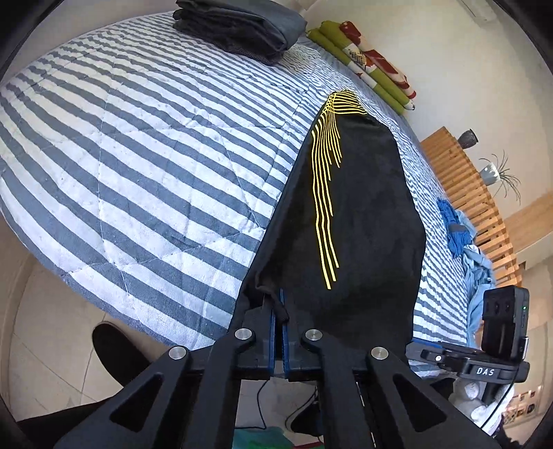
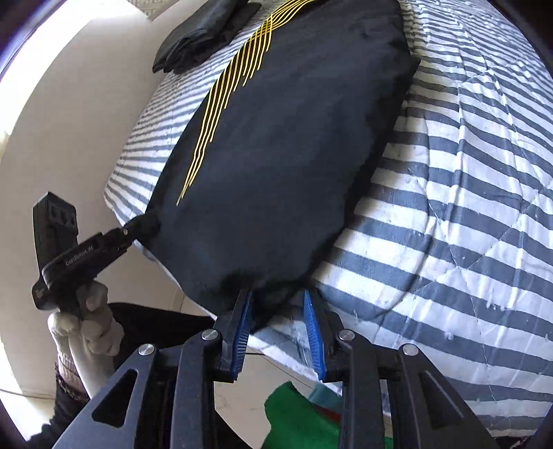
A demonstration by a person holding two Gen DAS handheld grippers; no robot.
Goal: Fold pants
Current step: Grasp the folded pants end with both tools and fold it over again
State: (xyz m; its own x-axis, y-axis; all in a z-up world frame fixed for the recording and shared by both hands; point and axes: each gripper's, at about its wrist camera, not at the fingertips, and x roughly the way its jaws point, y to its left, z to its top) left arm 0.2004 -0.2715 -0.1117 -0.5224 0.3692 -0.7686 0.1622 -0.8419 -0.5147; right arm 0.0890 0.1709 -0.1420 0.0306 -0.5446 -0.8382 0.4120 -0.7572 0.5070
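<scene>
Black pants with yellow stripes [image 1: 363,207] lie lengthwise across the striped bed quilt [image 1: 138,155], folded into a long panel. My left gripper [image 1: 278,304] is shut on the near hem corner, where a drawstring hangs between the blue pads. In the right wrist view the same pants [image 2: 283,138] spread out ahead. My right gripper [image 2: 276,295] is open, its blue pads [image 2: 242,328] wide apart, with the pants' near edge lying at the fingertips. The left gripper [image 2: 128,235] shows there too, pinching the other corner, held by a gloved hand [image 2: 90,324].
A stack of folded dark clothes [image 1: 242,27] sits at the far side of the bed. A green and red rolled blanket [image 1: 366,58] lies along the wall. A blue clothing pile [image 1: 463,238] rests by the wooden slats [image 1: 466,179]. Green cloth [image 2: 300,414] lies on the floor below.
</scene>
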